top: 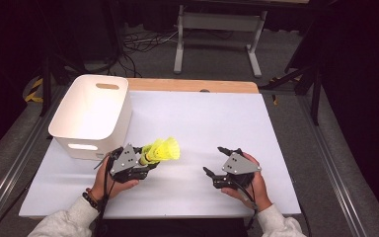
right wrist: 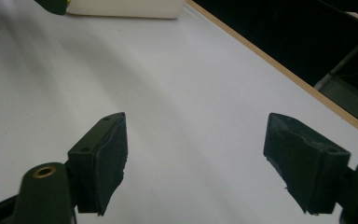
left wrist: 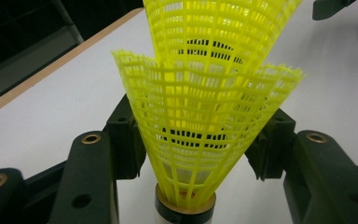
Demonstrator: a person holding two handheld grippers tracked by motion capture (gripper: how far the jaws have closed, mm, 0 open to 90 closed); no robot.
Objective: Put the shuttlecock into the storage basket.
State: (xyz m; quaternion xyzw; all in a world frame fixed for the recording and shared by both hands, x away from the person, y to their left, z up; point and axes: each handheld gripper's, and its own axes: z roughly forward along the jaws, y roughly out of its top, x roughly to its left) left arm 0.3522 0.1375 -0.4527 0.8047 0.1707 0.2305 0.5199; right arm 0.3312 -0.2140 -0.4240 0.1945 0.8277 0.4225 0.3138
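A nested stack of yellow plastic shuttlecocks (top: 164, 149) lies in my left gripper (top: 147, 161), which is shut on it at the table's front left. In the left gripper view the mesh skirts (left wrist: 205, 112) fan out away from the camera. The black-banded cork base sits low between the jaws, and both pads (left wrist: 127, 140) press on the lower skirt. My right gripper (top: 213, 159) rests in a hand at the front right, just above the table. It is open, with only white tabletop between its pads (right wrist: 103, 158).
A white plastic bin (top: 91, 106) with handle slots stands at the table's left, just behind the left gripper; its base (right wrist: 126, 7) appears in the right gripper view. The white table top (top: 202, 118) has a wooden strip along its far edge.
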